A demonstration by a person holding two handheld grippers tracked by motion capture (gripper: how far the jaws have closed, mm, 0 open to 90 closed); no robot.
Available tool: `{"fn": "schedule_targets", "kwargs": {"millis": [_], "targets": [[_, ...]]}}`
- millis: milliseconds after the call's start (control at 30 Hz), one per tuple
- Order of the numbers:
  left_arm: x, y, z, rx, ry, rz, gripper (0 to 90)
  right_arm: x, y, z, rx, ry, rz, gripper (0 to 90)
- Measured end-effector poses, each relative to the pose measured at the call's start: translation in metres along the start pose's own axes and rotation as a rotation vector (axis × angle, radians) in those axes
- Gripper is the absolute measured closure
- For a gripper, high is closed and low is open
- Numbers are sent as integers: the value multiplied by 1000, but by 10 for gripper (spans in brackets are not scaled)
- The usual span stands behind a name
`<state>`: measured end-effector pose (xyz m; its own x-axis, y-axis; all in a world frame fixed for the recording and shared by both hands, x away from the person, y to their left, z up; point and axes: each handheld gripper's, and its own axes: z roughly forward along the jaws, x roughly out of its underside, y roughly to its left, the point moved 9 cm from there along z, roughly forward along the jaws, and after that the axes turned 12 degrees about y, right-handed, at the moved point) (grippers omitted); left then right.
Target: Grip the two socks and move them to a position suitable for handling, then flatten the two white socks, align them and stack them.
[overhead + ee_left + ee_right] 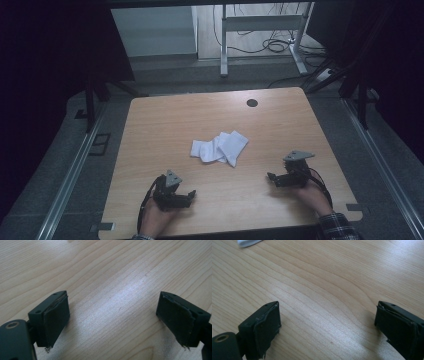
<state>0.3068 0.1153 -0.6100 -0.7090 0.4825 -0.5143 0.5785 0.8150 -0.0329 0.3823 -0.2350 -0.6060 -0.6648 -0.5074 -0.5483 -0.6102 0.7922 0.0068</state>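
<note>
The left gripper (pixel 186 196) sits low on the table (pixel 150 130) near its front edge, held in the left hand (pixel 156 218), jaws pointing right toward the table's middle. In the left gripper view (pixel 112 315) its jaws stand wide apart with bare wood grain between them and nothing gripped. A black cable (pixel 145 200) loops from it back along the hand.

Ahead of both sets of fingers, between them and toward the far side, lies the white cloth (pixel 220 147), crumpled and partly folded, near the table's centre and apart from both grippers. Nothing lies between either gripper and the cloth. Farther off, near the far edge, is a dark round hole (pixel 252 103) in the tabletop.

The right gripper (pixel 273 179) rests near the front right, held by the right hand (pixel 312 195) with a plaid sleeve (pixel 336 226), jaws pointing left. In the right gripper view (pixel 328 325) its jaws are also spread wide over bare wood, holding nothing; a corner of the cloth (pixel 248 242) shows beyond the left finger (pixel 265 327).

Open wood surrounds the cloth on all sides. Beyond the table stand grey floor, metal rails (pixel 75 165) and desk legs (pixel 224 45).
</note>
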Motion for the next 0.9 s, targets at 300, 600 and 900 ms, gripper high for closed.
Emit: {"fn": "schedule_targets", "kwargs": {"millis": [300, 600, 900], "targets": [[0, 0, 0, 0, 0, -1, 115, 0, 0, 0, 0, 0, -1, 60], [0, 0, 0, 0, 0, 0, 115, 0, 0, 0, 0, 0, -3, 60], [0, 0, 0, 0, 0, 0, 115, 0, 0, 0, -6, 5, -12, 62]]}}
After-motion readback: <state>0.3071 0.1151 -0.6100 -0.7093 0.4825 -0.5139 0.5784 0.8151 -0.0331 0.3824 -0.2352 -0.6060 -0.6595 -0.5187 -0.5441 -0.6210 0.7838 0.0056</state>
